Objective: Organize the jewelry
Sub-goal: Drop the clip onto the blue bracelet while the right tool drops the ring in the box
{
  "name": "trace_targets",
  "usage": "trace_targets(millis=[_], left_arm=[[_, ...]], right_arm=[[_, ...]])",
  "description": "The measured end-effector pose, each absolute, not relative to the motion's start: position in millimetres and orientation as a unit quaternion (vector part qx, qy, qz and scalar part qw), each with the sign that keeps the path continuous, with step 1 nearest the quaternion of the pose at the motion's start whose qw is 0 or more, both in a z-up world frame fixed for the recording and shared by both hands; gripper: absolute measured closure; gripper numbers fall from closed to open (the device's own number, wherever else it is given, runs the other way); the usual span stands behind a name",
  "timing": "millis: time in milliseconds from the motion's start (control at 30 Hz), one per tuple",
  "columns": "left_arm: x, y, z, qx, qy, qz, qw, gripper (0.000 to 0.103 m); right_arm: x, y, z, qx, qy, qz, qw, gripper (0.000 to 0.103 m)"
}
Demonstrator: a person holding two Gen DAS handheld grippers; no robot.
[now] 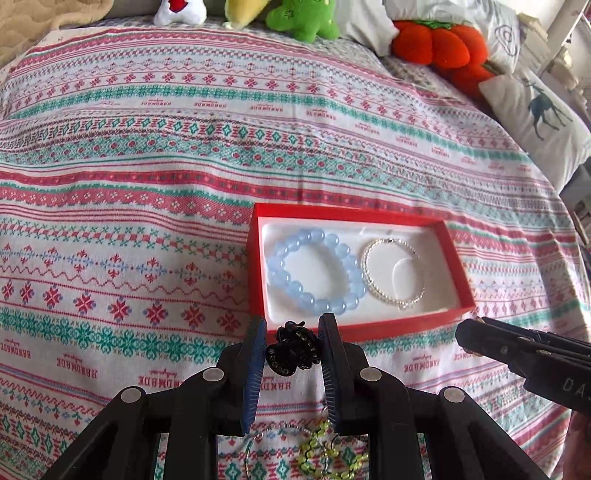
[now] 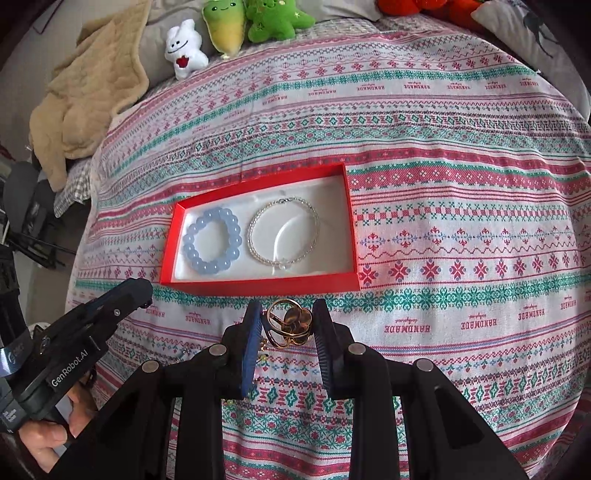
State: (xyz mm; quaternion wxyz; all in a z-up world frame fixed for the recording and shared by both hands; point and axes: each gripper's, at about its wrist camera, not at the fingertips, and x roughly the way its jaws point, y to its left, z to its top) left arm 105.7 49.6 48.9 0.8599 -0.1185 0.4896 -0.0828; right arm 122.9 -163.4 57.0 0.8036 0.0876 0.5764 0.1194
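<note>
A red box (image 1: 255, 266) (image 2: 258, 286) with a white lining lies on the patterned bedspread. It holds a pale blue bead bracelet (image 1: 314, 275) (image 2: 212, 240) on the left and a thin silver bracelet (image 1: 393, 273) (image 2: 282, 230) on the right. My left gripper (image 1: 293, 345) is shut on a black rhinestone hair clip (image 1: 291, 350), just in front of the box's near edge. My right gripper (image 2: 288, 325) is shut on a gold ornate clip (image 2: 290, 326), also just in front of the box. Each gripper shows in the other's view (image 1: 517, 350) (image 2: 92, 317).
A green bead piece (image 1: 325, 450) and a thin ring (image 1: 258, 443) lie on the bedspread under my left gripper. Plush toys (image 2: 258, 18), an orange plush pumpkin (image 1: 439, 40) and a deer pillow (image 1: 543, 118) line the far edge. A beige blanket (image 2: 88, 92) lies far left.
</note>
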Motion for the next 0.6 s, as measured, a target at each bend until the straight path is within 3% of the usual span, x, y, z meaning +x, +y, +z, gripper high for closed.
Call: trace_targets(millis=[600], left_arm=[[134,18,33,-0.058,0.445,-0.082,0.890,0.080]], right_arm=[[154,-156,46,0.085,0.545,0.112,0.827,0.074]])
